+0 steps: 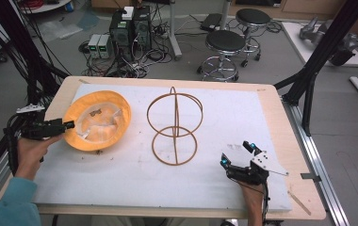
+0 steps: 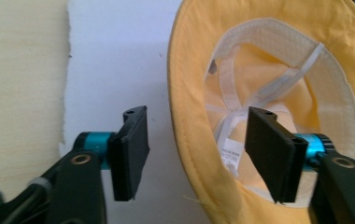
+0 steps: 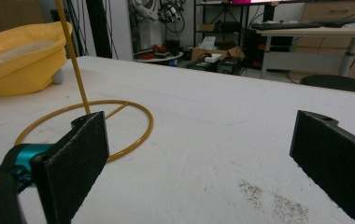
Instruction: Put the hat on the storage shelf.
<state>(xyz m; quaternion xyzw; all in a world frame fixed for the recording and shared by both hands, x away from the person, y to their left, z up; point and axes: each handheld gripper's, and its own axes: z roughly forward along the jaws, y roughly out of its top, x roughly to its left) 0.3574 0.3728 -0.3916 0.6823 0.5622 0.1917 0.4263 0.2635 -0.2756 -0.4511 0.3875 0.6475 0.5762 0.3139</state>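
Two jaws of the left gripper [image 2: 196,154] spread wide and straddling the near brim of the yellow hat [image 2: 269,88], one outside on the white mat [image 2: 115,60], the other over the hat's hollow; hat lying crown-down, opening upward, at the left of the table [image 1: 288,141], just beside the wire stand [image 1: 174,125]. Best to slide a little deeper so the pads cover the brim's stitched edge, then close squarely on a single layer of cloth, clear of the inner straps and label. Right gripper [image 1: 237,153] idle near the front right, jaws likewise wide apart and empty, well placed to steady the stand's base ring if needed.
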